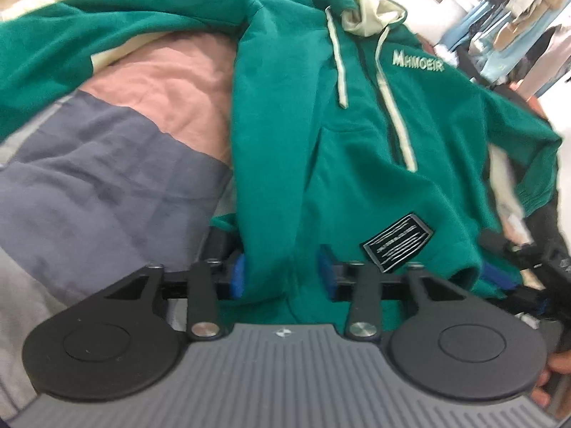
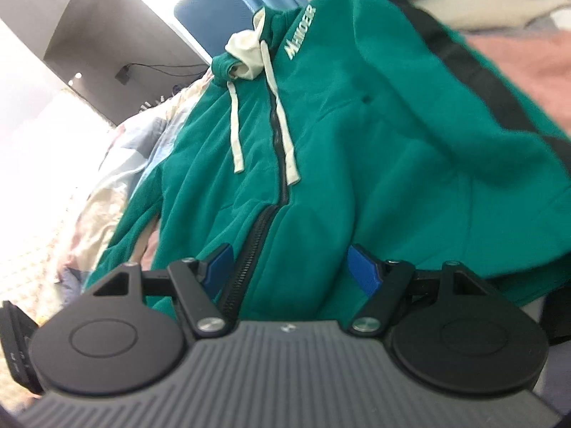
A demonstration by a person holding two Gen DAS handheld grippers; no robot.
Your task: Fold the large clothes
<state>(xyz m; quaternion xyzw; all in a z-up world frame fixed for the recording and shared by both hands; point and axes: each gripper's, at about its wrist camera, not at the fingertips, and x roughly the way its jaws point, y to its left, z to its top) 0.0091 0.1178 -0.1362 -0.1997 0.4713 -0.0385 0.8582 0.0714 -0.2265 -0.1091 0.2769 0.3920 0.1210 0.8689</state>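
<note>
A green zip hoodie (image 1: pixel 303 135) with cream drawstrings, a cream hood lining and a black patch lies front up on a patchwork bed cover (image 1: pixel 107 164). My left gripper (image 1: pixel 283 274) has its blue pads apart, with the hoodie's bottom hem bunched between them. The right gripper shows at the right edge of the left wrist view (image 1: pixel 499 278), at the same hem. In the right wrist view my right gripper (image 2: pixel 291 267) is also wide, with the hem and zipper (image 2: pixel 246 249) of the hoodie (image 2: pixel 357 142) between its pads. One sleeve (image 1: pixel 89 42) stretches to the left.
The bed cover has pink, grey and cream patches. Hanging clothes (image 1: pixel 517 18) show at the far right. A blue curtain (image 2: pixel 221 10) and a grey wall panel (image 2: pixel 100 28) stand beyond the bed.
</note>
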